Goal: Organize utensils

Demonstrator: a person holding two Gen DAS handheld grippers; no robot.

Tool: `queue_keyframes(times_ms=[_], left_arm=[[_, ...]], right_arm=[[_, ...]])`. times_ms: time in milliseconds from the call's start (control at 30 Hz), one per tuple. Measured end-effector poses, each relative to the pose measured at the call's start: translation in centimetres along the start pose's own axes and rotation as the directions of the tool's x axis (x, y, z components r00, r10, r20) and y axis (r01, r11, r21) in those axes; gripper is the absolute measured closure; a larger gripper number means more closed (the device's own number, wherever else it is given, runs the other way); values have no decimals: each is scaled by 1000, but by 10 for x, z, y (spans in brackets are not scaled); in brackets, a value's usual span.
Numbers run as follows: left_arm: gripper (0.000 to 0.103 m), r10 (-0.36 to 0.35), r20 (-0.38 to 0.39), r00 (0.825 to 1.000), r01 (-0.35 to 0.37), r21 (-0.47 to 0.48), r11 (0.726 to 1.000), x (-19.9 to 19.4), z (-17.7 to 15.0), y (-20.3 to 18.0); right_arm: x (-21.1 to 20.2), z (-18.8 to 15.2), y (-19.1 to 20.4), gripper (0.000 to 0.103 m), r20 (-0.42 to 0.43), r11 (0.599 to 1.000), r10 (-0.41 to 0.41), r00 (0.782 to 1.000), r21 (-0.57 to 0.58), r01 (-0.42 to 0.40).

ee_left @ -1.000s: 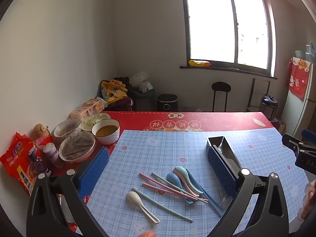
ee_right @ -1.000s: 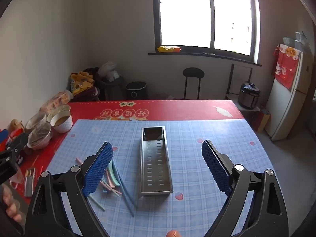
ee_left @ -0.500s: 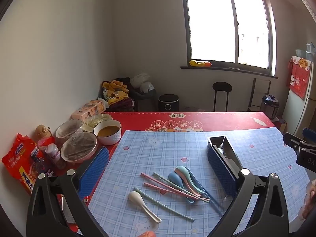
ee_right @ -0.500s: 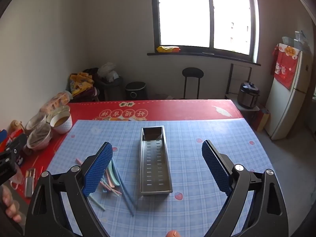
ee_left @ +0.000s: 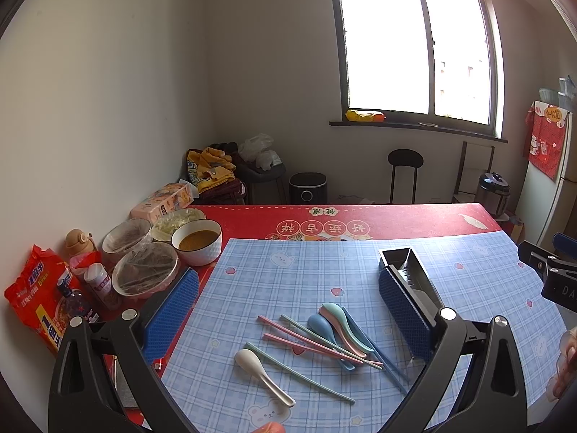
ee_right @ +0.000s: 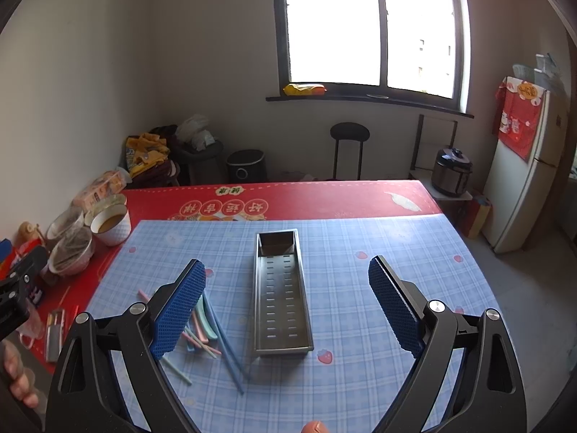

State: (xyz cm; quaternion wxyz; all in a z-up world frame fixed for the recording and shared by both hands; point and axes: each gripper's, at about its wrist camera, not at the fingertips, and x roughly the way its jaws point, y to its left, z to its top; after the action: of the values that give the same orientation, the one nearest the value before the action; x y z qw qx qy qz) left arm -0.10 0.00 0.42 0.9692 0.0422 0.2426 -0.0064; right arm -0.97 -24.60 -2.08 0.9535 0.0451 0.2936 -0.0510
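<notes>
1. The left gripper is hovering with jaws spread wide, gripping nothing.
2. The right gripper is hanging equally wide over the metal tray.
3. Spoons and chopsticks are lying heaped on the blue checked mat, just left of the tray.

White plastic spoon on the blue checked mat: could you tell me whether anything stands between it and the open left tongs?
Nothing visible does. The white plastic spoon lies apart from the other utensils, and the open left tongs face it over the bare blue checked mat.
</notes>
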Motion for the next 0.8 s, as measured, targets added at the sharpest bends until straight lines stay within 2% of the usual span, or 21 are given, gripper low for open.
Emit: queue_keyframes(times_ms=[800], left_arm=[[5, 14, -4, 1000, -14, 10, 1000, 0, 1, 2]], right_arm=[[3, 1, -2, 14, -9, 1000, 5, 1000, 13, -5]])
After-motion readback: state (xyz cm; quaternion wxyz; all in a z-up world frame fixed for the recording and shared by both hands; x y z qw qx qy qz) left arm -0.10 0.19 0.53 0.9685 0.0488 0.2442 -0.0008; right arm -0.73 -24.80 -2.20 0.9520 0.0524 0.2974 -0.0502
